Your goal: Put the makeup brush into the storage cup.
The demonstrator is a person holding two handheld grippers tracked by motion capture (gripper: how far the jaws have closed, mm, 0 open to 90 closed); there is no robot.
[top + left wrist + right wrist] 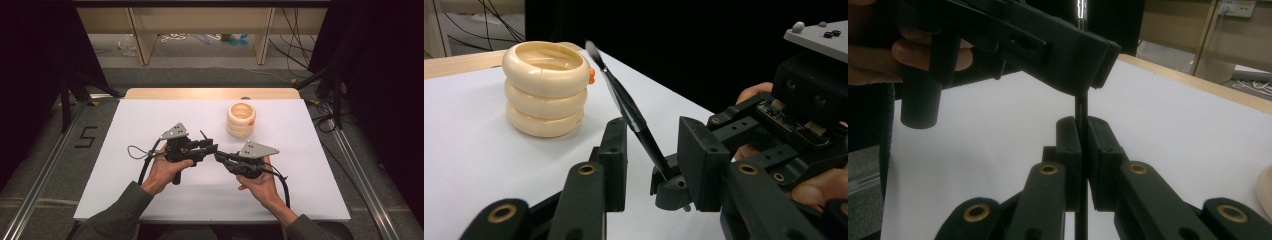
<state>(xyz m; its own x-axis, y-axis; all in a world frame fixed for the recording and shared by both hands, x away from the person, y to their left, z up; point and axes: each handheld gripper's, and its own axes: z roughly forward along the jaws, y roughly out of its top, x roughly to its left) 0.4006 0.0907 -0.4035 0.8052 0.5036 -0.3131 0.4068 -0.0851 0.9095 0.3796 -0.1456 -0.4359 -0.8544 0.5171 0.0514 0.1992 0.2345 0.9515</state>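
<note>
In the high view, a person's two forearms in dark grey sleeves are reaching in from the bottom edge over a white rectangular table top (150, 125) with a pale wooden strip along its far edge. The left hand (162, 172) is holding the left gripper (209, 146), a black two-jaw tool with a grey three-cornered plate on top, and the right hand (260, 182) is holding the right gripper (220, 156) of the same build. The two tools are pointing toward each other and their jaw tips are meeting near the table's middle. A thin black stick-like object (204, 136) is poking up from where they meet. A cream-coloured stack of three plastic rings (240, 120) with a small orange spot on its side is standing upright on the table, beyond the grippers and slightly right of centre.

In the left gripper view, the left gripper (651, 150) is showing its jaws spread apart, with nothing pinched between them. The thin black stick (624, 102) is rising at a tilt through the gap, its lower end seated in the right gripper (671, 187). The ring stack (545, 90) is standing on the white table (464, 145) beyond, to the left.

In the right gripper view, the right gripper (1081, 150) is pressing its jaws closed on the black stick (1081, 107), which is running upright between them. The left gripper (1100, 65) is hanging just above, its tips around the stick's upper part.
</note>
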